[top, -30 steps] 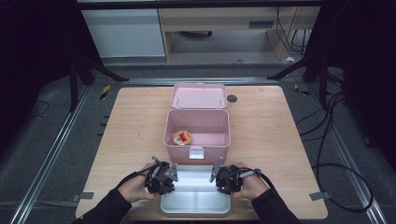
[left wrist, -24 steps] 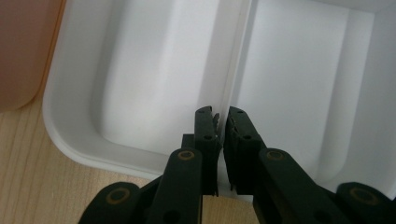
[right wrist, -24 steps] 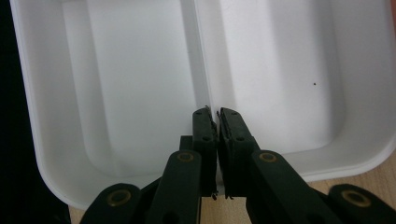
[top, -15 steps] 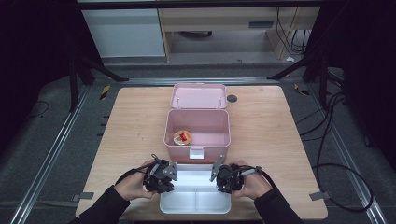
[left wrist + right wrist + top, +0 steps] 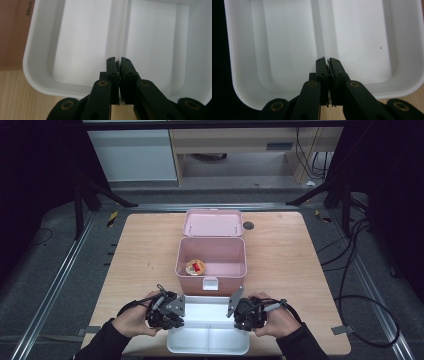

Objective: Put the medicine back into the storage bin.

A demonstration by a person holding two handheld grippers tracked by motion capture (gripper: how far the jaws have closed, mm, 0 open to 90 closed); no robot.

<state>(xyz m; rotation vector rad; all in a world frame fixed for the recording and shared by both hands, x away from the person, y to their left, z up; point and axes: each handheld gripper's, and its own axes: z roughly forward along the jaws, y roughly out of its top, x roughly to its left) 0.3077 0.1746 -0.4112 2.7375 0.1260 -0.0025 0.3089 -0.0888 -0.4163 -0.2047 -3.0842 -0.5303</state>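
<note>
Landmark: a white tray (image 5: 207, 342) with two compartments, lying at the near edge of a wooden table (image 5: 280, 260); every place below is given from this tray.

Tray inside: a raised divider (image 5: 122, 30) splits the tray into two bare white compartments.

Left gripper (image 5: 165, 312): at the tray's left end, held in the person's left hand (image 5: 131, 321). In the left gripper view (image 5: 118, 65) its two black jaws are clenched on the end of the divider, pads pressed against it from both sides.

Right gripper (image 5: 245, 312): at the tray's right end, held in the person's right hand (image 5: 277, 320). In the right gripper view (image 5: 326, 64) its jaws are likewise clenched on the divider's other end.

Pink box (image 5: 212, 257): just beyond the tray's far edge, lid (image 5: 212, 223) swung open and lying back flat; a white latch (image 5: 210, 283) sits on the wall that faces the tray.

Inside the box: a small round thing (image 5: 195, 267), yellowish with a red part, in the left half; too small to say what it is.

Writing: in the left gripper view, dark letters (image 5: 30, 8) run along a pinkish-brown surface beyond the tray's corner. They begin "Med"; the rest is cut off.

Dark disc (image 5: 248, 225): on the table past the box, by the lid's right corner.
</note>
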